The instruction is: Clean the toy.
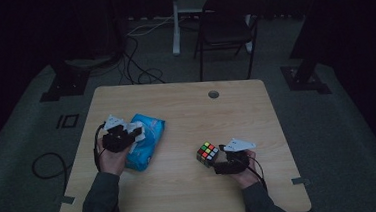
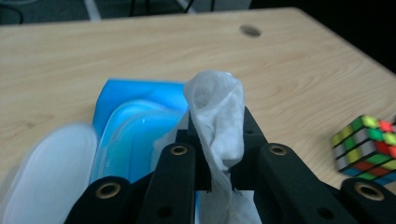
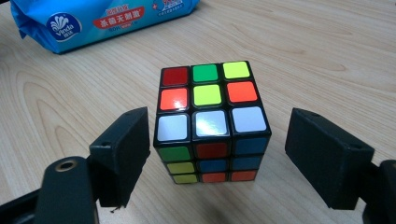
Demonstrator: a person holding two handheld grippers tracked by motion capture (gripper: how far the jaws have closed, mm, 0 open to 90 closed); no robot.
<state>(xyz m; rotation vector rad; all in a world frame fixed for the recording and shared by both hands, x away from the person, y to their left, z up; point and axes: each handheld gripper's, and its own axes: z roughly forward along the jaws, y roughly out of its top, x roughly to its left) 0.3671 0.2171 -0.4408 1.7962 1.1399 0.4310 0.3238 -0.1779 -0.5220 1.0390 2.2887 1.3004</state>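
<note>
The white lid flap (image 2: 46,172) at the left gripper view's lower left is blurred; the cube (image 2: 369,149) is cut off at the right edge, possibly by 1 column.

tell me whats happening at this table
A person works with a gripper in each hand. The left gripper is shut on a white wipe, drawn up out of the open blue wipes pack. The right gripper is open, one finger either side of a Rubik's cube standing on the wooden table, with the right one clear of it.
</note>
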